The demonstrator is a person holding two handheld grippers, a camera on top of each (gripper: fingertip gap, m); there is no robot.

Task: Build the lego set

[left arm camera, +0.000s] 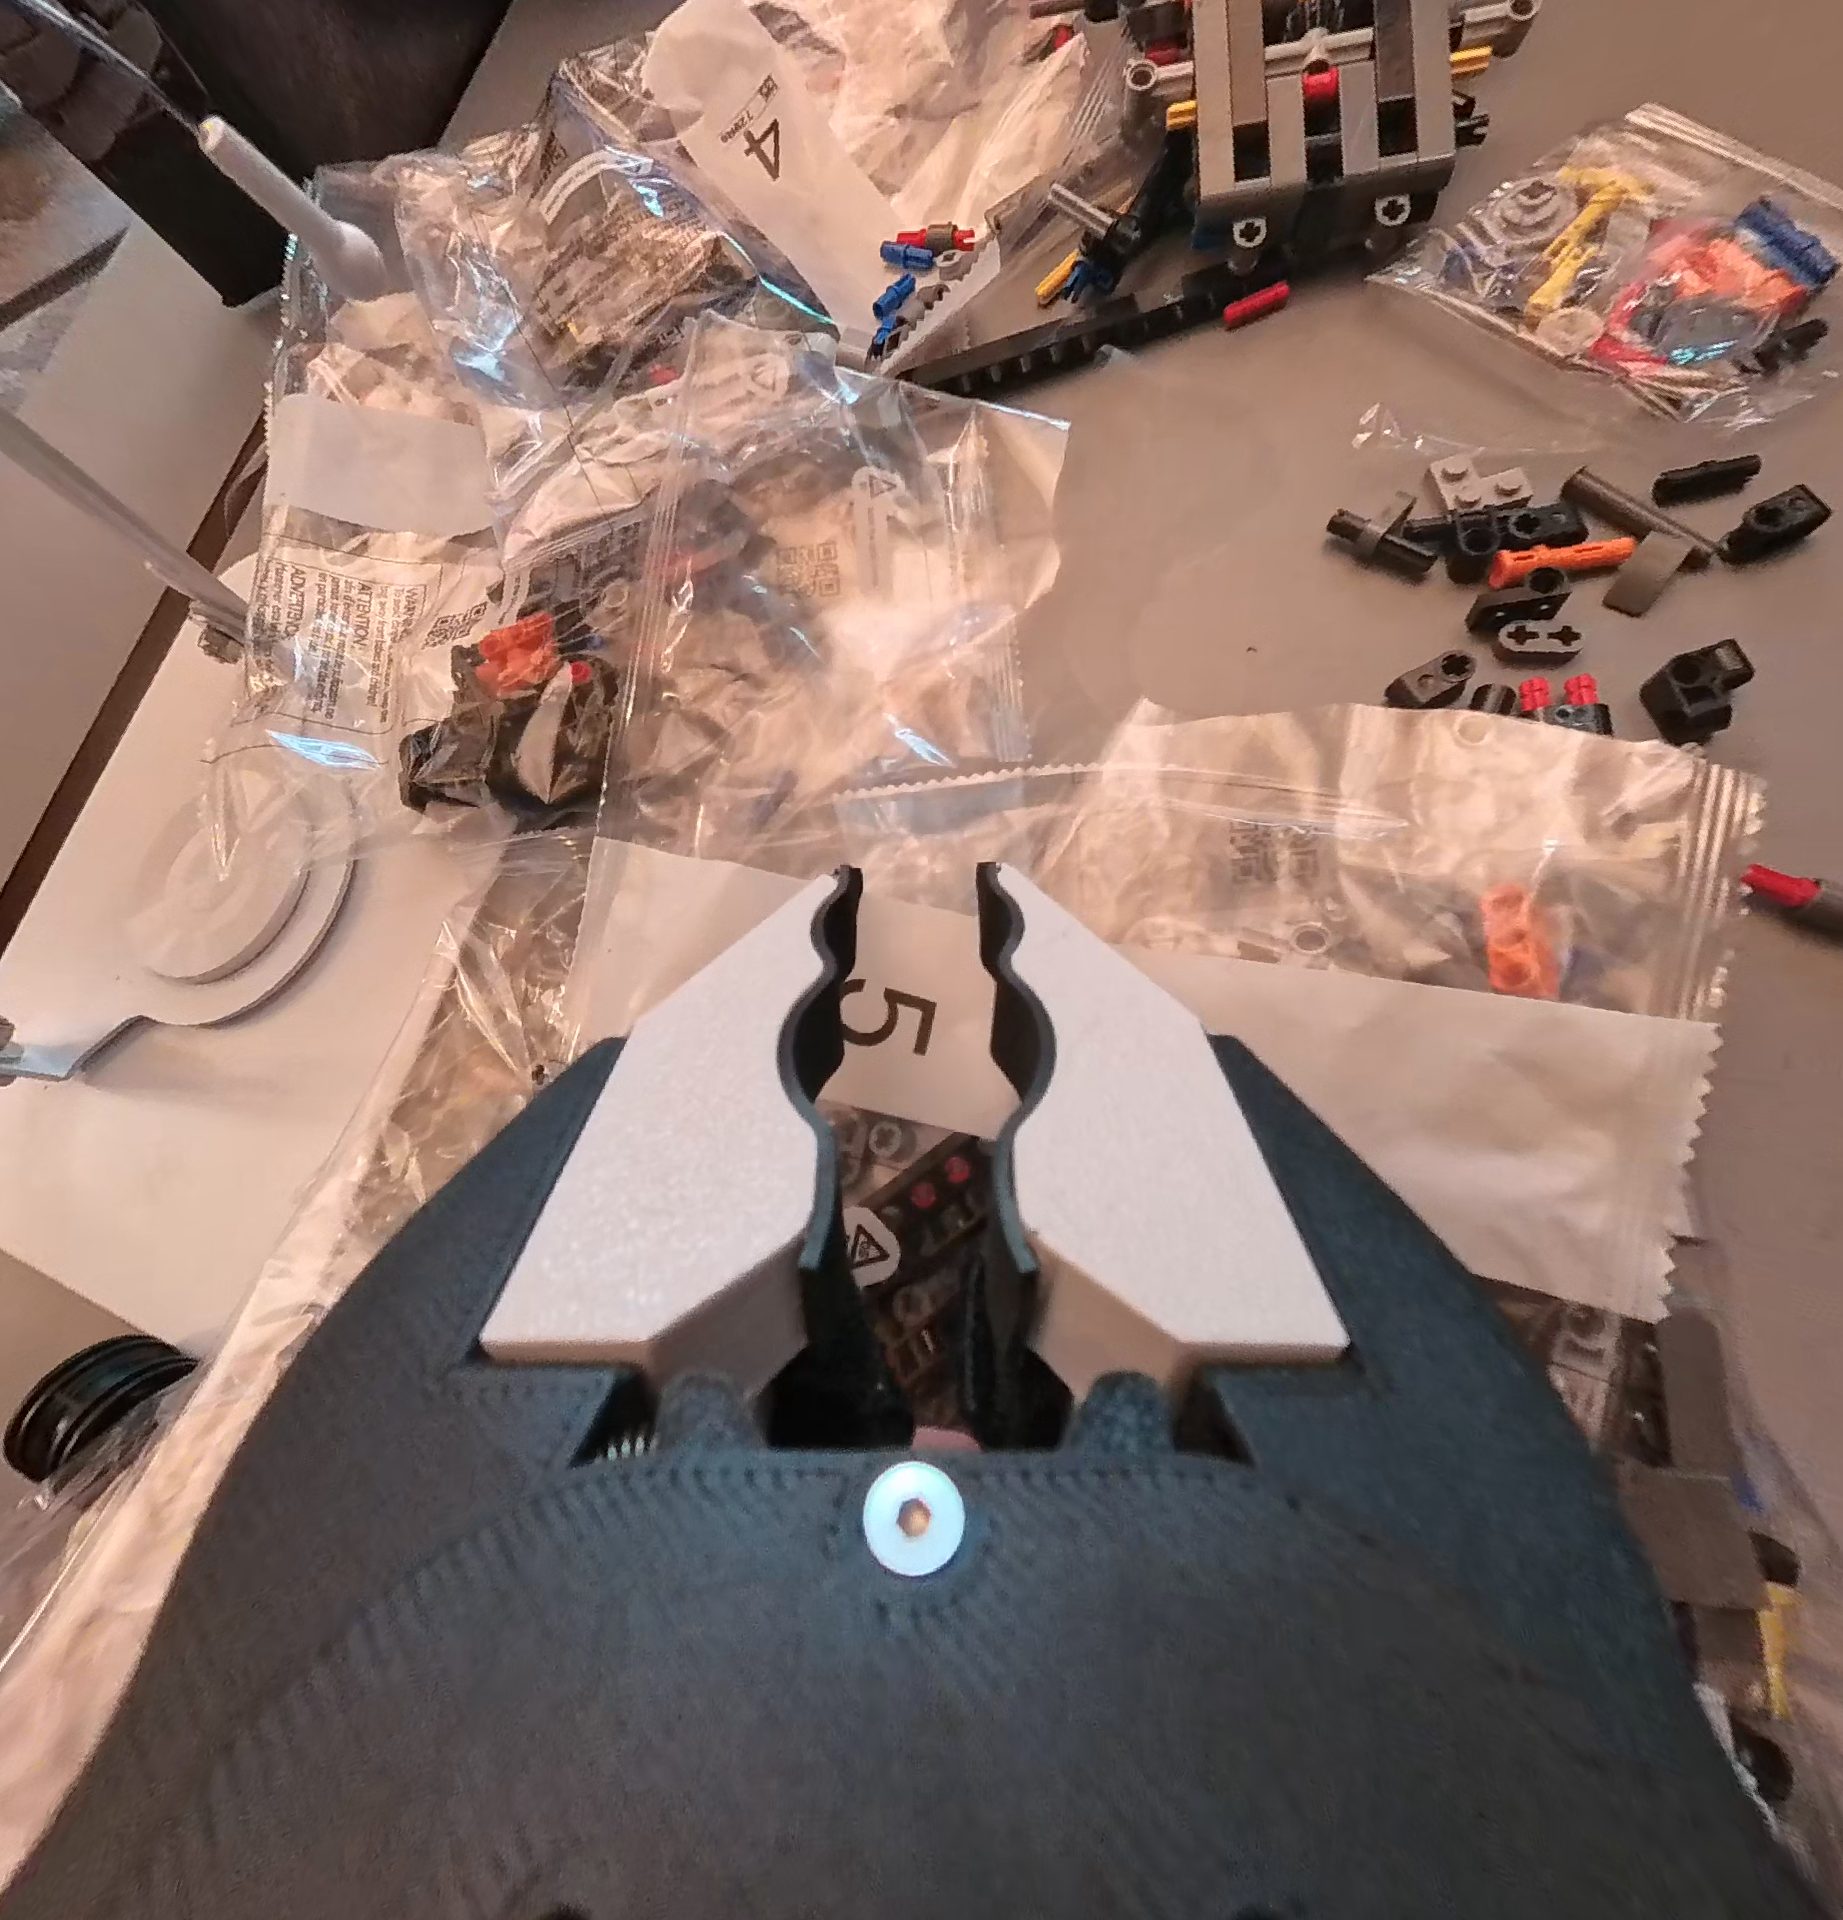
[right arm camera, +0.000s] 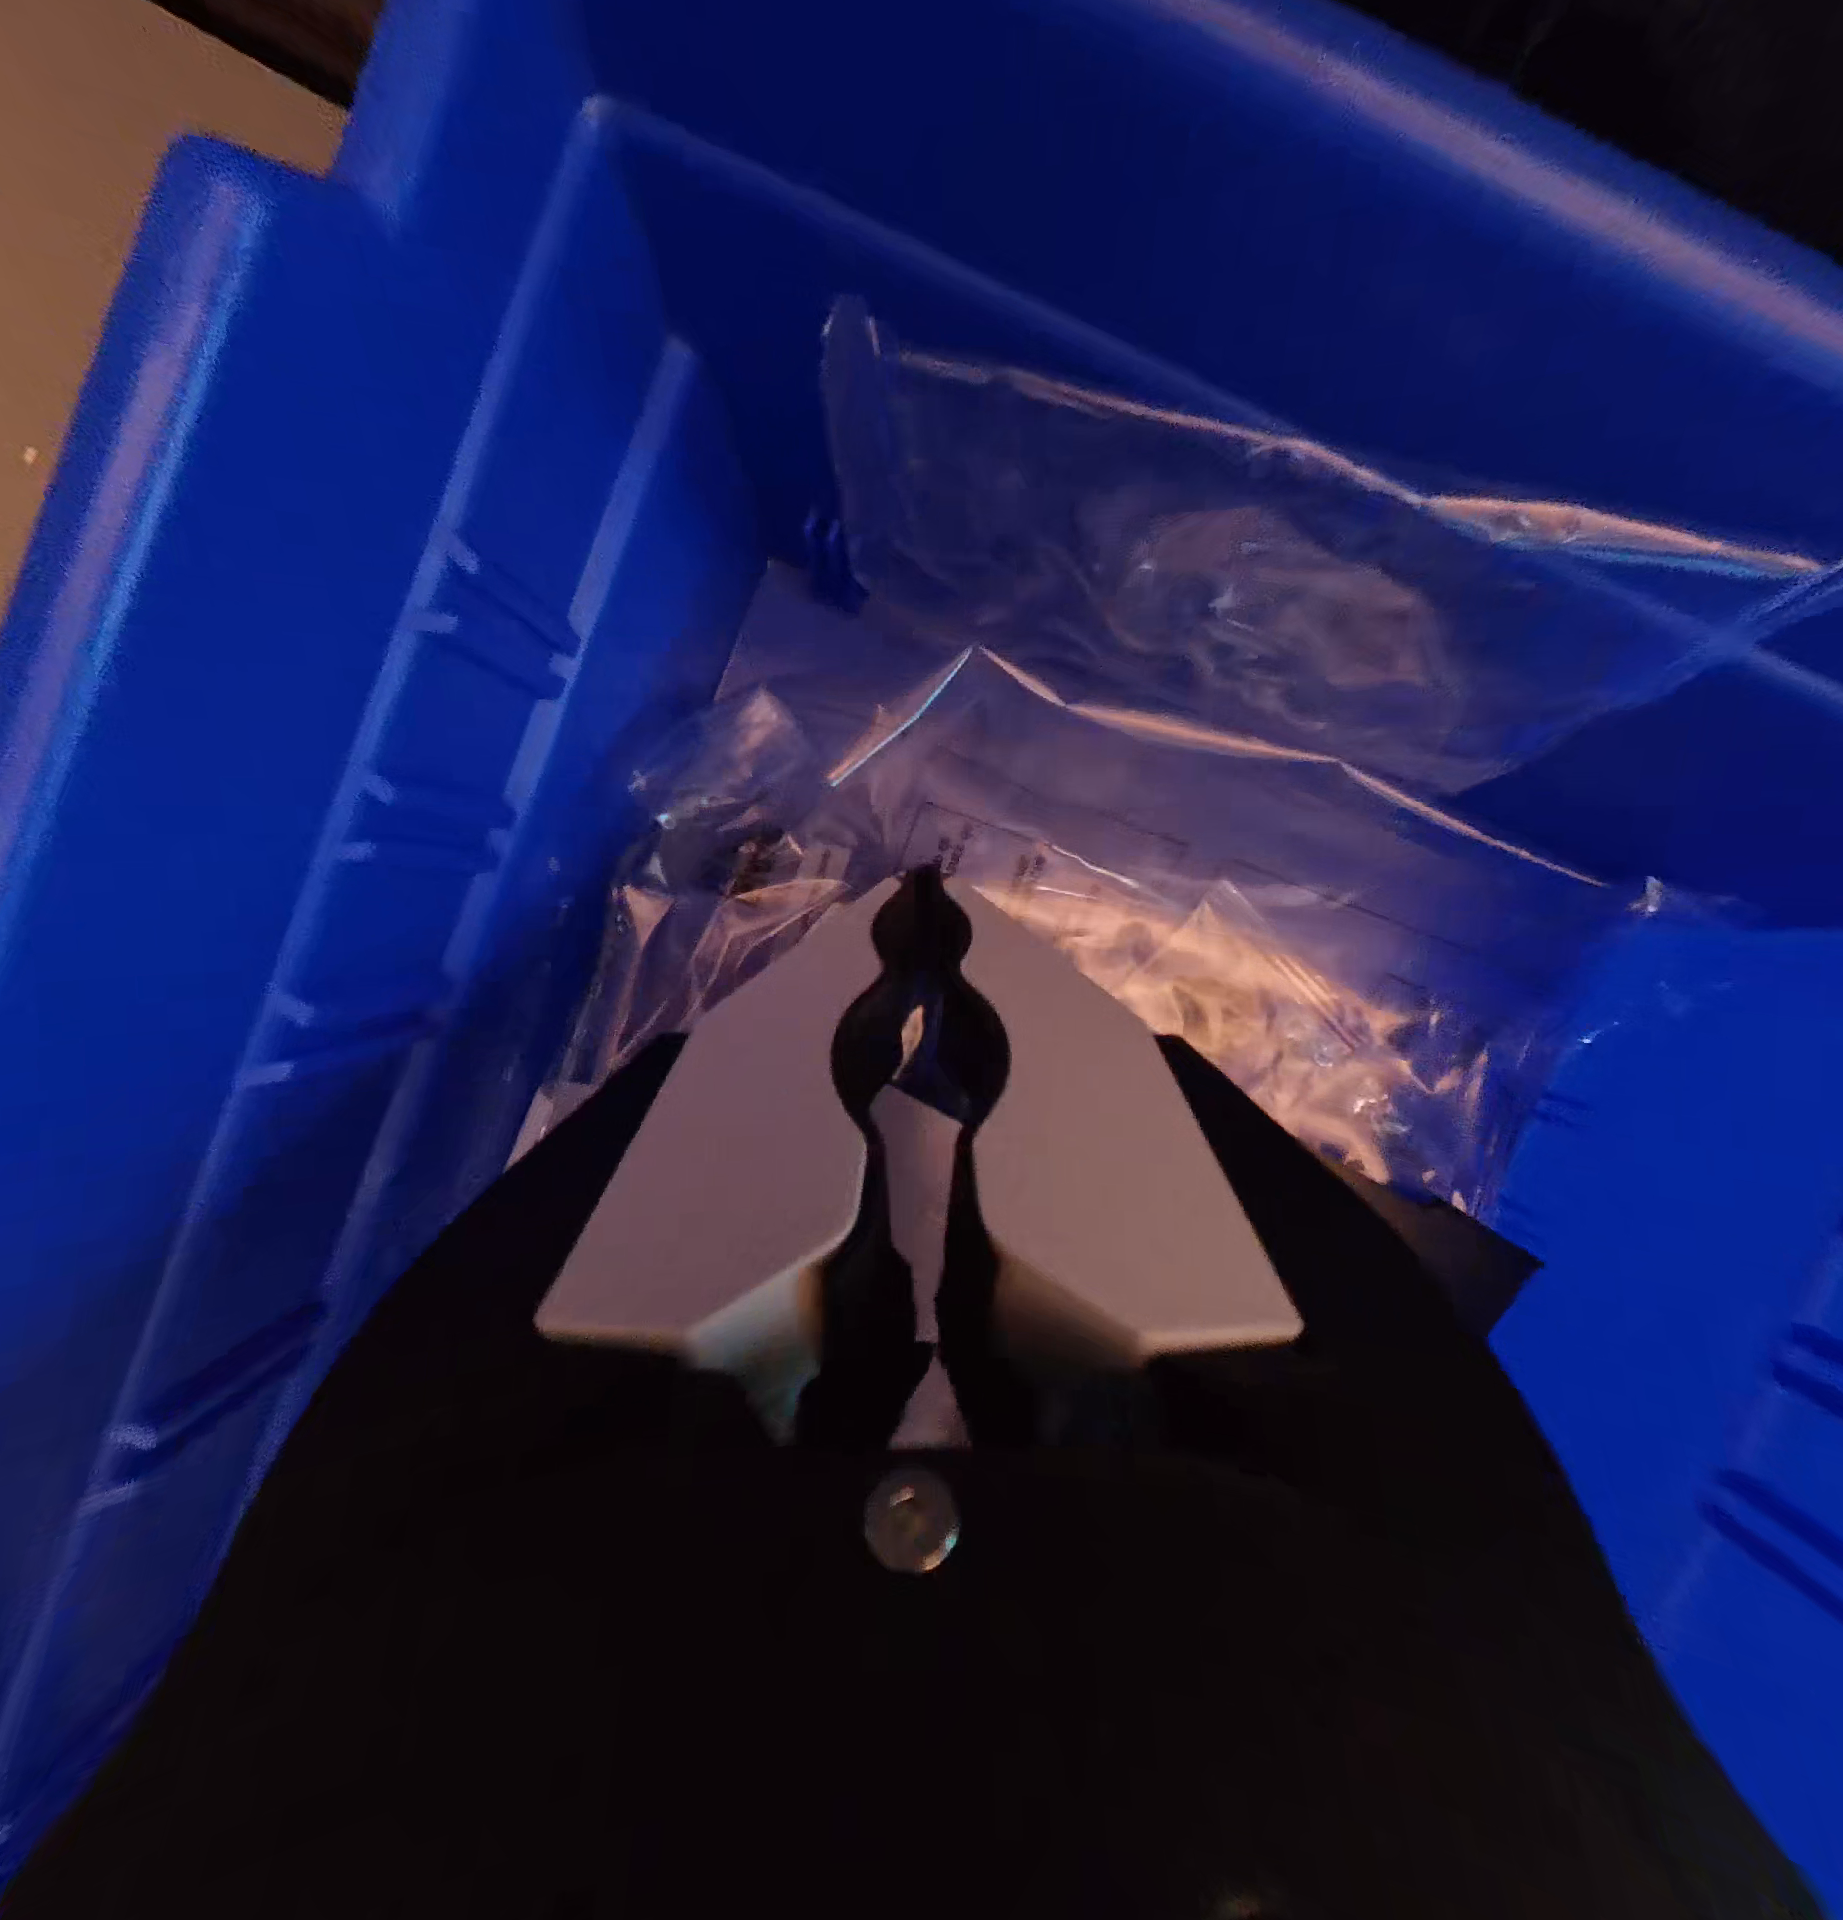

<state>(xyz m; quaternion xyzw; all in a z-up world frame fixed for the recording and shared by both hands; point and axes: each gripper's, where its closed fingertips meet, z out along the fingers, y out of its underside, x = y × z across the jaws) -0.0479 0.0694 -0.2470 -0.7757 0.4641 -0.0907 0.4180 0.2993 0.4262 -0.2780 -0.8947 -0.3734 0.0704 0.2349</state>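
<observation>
My left gripper (left arm camera: 917,878) is open and empty, held just above a clear parts bag with a white numbered label (left arm camera: 1312,1091). A part-built grey and black lego model (left arm camera: 1312,135) stands at the far right. Loose black, grey and orange pieces (left arm camera: 1540,582) lie on the grey table to the right. My right gripper (right arm camera: 922,883) is inside a blue plastic bin (right arm camera: 273,727). Its jaws are together at the tips, and a fold of clear plastic bag (right arm camera: 922,1049) shows between the fingers. Other clear bags (right arm camera: 1260,582) lie in the bin.
A heap of sealed clear parts bags (left arm camera: 688,540) covers the table's middle and left. Another bag with yellow, red and blue parts (left arm camera: 1644,260) lies at the far right. A white stand base (left arm camera: 242,914) and black tyres (left arm camera: 86,1403) are at the left. Across from one pair of fingers to the other is roughly 50 cm.
</observation>
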